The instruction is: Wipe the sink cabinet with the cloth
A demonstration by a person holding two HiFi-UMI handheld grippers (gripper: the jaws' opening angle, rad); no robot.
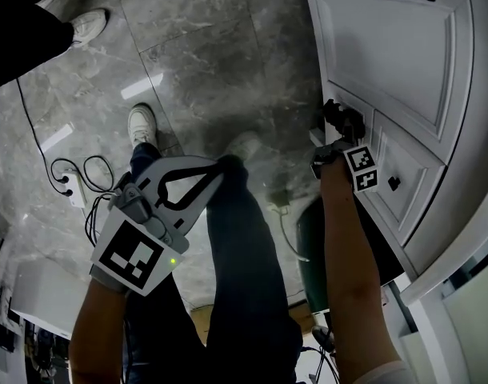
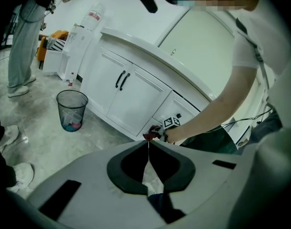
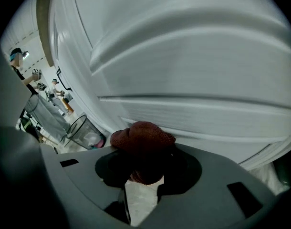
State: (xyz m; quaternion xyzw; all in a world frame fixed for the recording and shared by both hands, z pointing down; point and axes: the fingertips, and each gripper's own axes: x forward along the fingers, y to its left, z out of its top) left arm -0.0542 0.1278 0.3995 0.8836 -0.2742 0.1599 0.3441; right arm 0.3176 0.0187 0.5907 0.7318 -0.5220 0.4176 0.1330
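Grey marble floor (image 1: 196, 46) fills the left of the head view. White sink cabinet (image 1: 404, 62) runs down the right, its upper part cut off by the frame edge. Right tool (image 3: 144, 168): clenched on a bunched red-brown cloth (image 3: 142, 138), held at the cabinet's panelled front. Contact between cloth and panel cannot be resolved. From the head view the cloth is mostly hidden behind the tool. Left tool (image 2: 148, 152): beside the person's leg (image 1: 244, 238), well apart from the cabinet, jaws pressed together, nothing between. Wire bin (image 2: 71, 109) stands on the floor near the cabinet.
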